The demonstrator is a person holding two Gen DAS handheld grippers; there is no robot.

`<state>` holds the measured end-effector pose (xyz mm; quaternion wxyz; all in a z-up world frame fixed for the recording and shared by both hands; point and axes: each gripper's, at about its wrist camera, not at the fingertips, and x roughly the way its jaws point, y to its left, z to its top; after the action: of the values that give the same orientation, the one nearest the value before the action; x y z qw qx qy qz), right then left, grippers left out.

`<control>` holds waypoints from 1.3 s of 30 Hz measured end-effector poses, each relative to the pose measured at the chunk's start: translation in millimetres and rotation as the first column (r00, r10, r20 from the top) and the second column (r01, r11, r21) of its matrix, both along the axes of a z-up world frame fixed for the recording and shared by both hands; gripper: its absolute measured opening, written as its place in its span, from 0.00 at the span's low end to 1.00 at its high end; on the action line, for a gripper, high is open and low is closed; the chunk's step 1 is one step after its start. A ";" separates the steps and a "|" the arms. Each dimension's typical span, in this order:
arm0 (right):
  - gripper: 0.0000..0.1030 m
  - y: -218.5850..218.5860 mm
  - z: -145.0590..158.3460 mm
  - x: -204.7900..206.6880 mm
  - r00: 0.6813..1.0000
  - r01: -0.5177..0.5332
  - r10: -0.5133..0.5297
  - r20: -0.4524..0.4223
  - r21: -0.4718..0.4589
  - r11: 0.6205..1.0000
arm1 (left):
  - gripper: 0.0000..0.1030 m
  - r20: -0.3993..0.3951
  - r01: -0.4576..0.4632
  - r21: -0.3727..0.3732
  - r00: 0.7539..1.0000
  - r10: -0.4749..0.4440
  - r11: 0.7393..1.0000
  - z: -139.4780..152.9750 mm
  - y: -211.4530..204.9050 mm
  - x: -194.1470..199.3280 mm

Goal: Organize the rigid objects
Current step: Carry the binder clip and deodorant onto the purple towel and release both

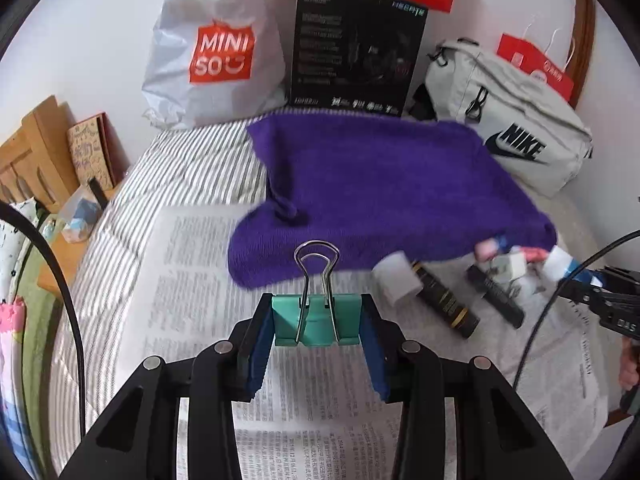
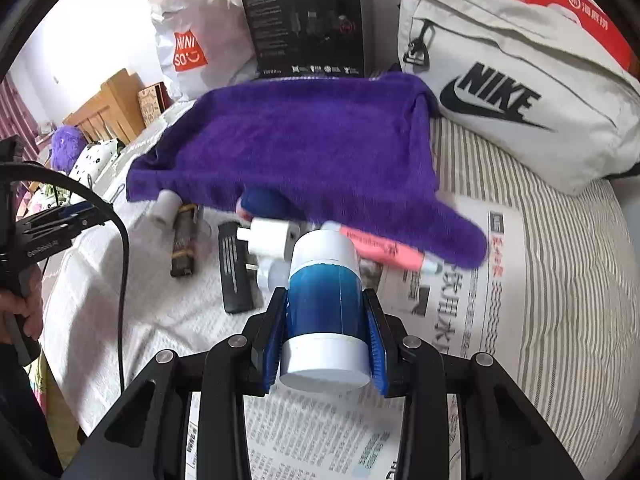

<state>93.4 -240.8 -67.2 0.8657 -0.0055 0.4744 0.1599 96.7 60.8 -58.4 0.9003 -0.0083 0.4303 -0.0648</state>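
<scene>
A: Left hand-held gripper [image 1: 318,326], lower centre of its view — closed on anything?

B: Clamped on a teal binder clip [image 1: 318,322], pads against both sides, wire handles standing up. Hanging over newspaper [image 1: 200,280] spread on a striped bed [image 1: 192,160].

A: And the right hand-held gripper [image 2: 326,322]?

B: Pressed against a blue bottle [image 2: 324,300] with white ends, lying along the fingers, near cap bulging toward the lens. From the left view, only a blurred sliver of that bottle at the right edge.

A: Behind the bottle?

B: Partly blocked. White plug [image 2: 268,240] just beyond the far cap, lower half hidden. Pink marker [image 2: 380,250] slanting right, upper end tucked under a purple towel [image 2: 300,140]. Black flat bar [image 2: 236,268] left of the plug, print too blurred to read. Dark tube [image 2: 184,246] with gold bands further left, and a white cylinder [image 2: 166,210] touching the towel's edge. Something blue and pink under the towel's hem, cannot tell what.

A: Upper part of the frames?

B: Miniso bag [image 1: 212,48], black box [image 1: 356,48] with unreadable text, grey Nike bag [image 1: 516,136]. Red bag [image 1: 536,68] cut off behind it; another red one cropped at the top edge. Smeared clutter and wooden furniture at far left.
</scene>
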 end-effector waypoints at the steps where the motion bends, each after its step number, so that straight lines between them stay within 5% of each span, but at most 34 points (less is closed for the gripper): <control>1: 0.35 0.6 2.6 2.7 1.000 0.000 0.000 0.005 0.002 1.000 | 0.38 0.020 0.009 -0.001 1.000 -0.009 1.000 6.2 0.6 0.6; 19: 0.35 12.0 41.6 71.9 0.998 0.000 -0.002 0.064 0.020 1.000 | 0.38 0.024 0.063 -0.013 0.998 -0.062 0.998 42.1 1.7 57.8; 39: 0.35 19.3 -0.4 162.8 1.000 0.009 -0.009 -0.006 -0.034 0.999 | 0.38 -0.045 0.124 -0.025 0.991 -0.125 0.992 9.8 -22.1 148.3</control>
<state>256.2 -221.5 -67.6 0.8648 -0.0175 0.4795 0.1479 245.0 38.7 -48.5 0.8842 0.0070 0.4499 -0.1252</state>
